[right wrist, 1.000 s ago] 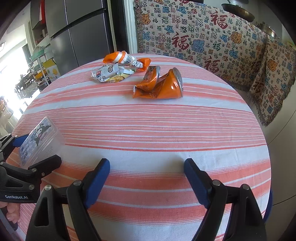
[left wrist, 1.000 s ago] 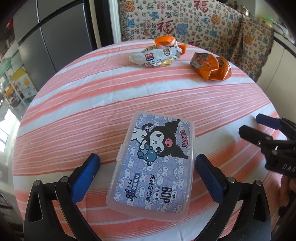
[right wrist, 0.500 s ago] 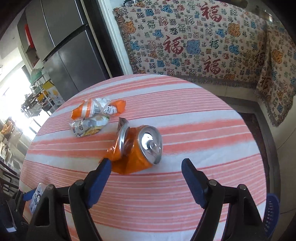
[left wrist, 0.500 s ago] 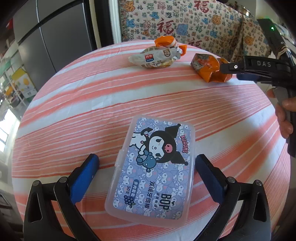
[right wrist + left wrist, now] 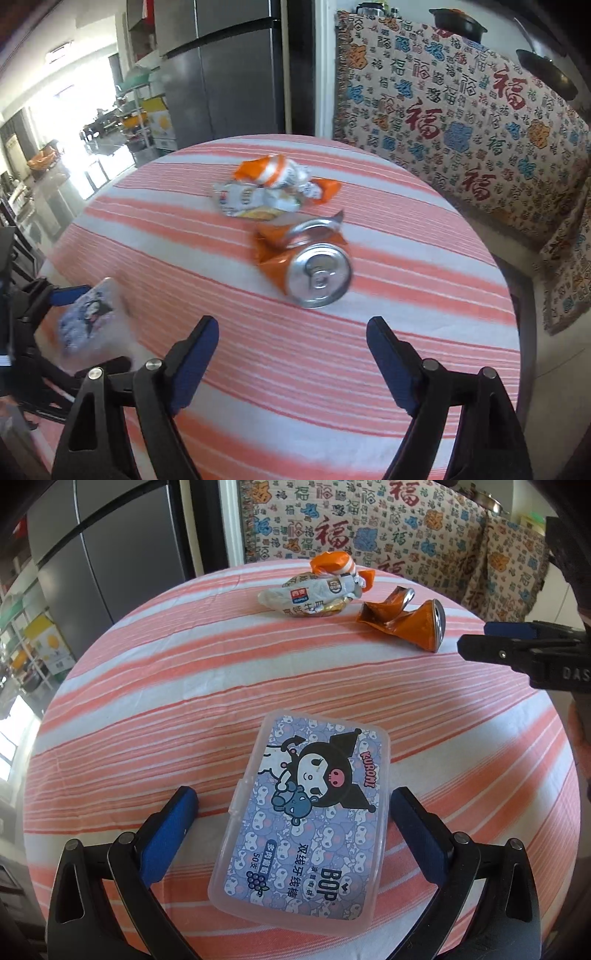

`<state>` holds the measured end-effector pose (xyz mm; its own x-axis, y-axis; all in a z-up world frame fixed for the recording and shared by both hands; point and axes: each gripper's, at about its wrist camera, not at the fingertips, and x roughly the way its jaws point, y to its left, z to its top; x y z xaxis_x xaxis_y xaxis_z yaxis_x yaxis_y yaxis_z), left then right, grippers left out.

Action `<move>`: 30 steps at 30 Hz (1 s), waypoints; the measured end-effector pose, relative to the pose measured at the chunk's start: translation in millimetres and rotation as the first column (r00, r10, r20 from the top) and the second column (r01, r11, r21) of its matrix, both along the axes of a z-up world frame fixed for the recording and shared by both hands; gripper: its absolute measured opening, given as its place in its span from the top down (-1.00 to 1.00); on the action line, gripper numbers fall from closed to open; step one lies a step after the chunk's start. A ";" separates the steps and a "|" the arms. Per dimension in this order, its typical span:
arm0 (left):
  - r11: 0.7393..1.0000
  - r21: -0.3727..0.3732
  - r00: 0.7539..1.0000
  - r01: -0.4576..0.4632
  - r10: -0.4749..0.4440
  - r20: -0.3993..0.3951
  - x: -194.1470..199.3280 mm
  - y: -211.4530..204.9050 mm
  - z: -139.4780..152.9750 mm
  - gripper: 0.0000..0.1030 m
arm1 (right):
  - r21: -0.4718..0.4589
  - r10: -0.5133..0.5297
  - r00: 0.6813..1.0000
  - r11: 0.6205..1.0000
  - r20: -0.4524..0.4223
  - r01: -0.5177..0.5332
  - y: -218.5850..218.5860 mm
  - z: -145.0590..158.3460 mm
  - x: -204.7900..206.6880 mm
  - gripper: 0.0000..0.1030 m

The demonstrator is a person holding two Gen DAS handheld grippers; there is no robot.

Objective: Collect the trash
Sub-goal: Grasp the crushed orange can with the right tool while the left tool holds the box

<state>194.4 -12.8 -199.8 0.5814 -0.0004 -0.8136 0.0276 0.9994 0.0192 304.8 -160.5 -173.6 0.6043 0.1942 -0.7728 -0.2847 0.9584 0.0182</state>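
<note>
A crushed orange can (image 5: 306, 262) lies on the striped round table (image 5: 332, 369), its silver top facing my right gripper (image 5: 291, 343), which is open and empty just short of it. Crumpled snack wrappers (image 5: 273, 188) lie behind the can. In the left wrist view the can (image 5: 406, 618) and wrappers (image 5: 317, 590) sit at the far side. My left gripper (image 5: 291, 812) is open, its fingers on either side of a clear plastic floss-pick box (image 5: 310, 819) with a cartoon label. The right gripper (image 5: 517, 650) shows at the right edge.
A patterned blanket (image 5: 461, 110) covers furniture behind the table. A grey fridge (image 5: 229, 74) stands at the back left. The table edge drops off at the right (image 5: 517, 332). The floss box (image 5: 88, 317) and left gripper show at the left in the right wrist view.
My right gripper has moved forward across the table to the crushed can, then swung round and dropped closer to its silver top. My left gripper has stayed around the box.
</note>
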 end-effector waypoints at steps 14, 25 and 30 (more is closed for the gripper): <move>0.999 -0.018 0.999 0.031 -0.032 -0.020 10.3 5.0 2.3 -0.99 | 0.081 0.027 0.999 0.996 -0.023 -0.025 -6.4 -21.2 55.8 -0.39; 0.999 -0.035 0.999 0.034 -0.033 0.026 1.3 7.5 6.9 -0.23 | 0.107 -0.081 0.996 0.991 0.039 0.076 -41.0 3.6 -13.2 -0.38; 0.996 -0.087 1.000 0.014 -0.012 0.027 -2.2 12.9 8.6 -0.23 | 0.121 -0.092 0.995 0.989 0.044 0.086 -49.1 6.5 -53.1 -0.38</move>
<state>192.2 0.1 -191.2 0.6022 -0.0783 -0.7945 0.0416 0.9969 -0.0667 251.6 -209.7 -167.1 0.6603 0.2266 -0.7160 -0.2018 0.9719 0.1214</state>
